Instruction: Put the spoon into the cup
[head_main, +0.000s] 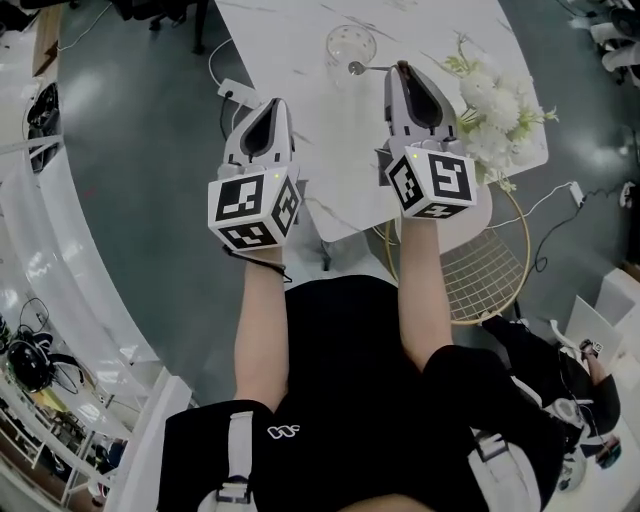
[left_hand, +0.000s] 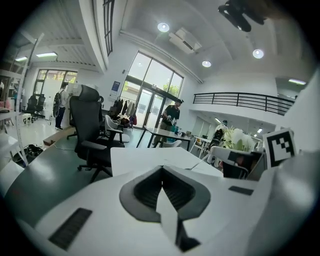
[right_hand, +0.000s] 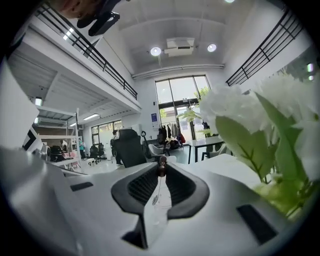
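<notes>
In the head view a clear glass cup (head_main: 350, 46) stands upright near the middle of the white marble table (head_main: 290, 40). A metal spoon (head_main: 362, 68) pokes out leftward from the tip of my right gripper (head_main: 400, 68), its bowl just below the cup's rim. That gripper is shut on the spoon's handle. In the right gripper view the spoon (right_hand: 161, 168) shows only as a small dark end pinched at the right gripper's tips (right_hand: 161, 163). My left gripper (head_main: 275, 103) hovers over the table's left edge, jaws shut and empty, tips meeting in the left gripper view (left_hand: 161, 167).
A bunch of white flowers (head_main: 495, 105) sits on the table right beside my right gripper and fills the right of the right gripper view (right_hand: 260, 120). A gold wire chair (head_main: 490, 270) stands under the table's near corner. A cable and plug (head_main: 235, 92) lie on the floor at left.
</notes>
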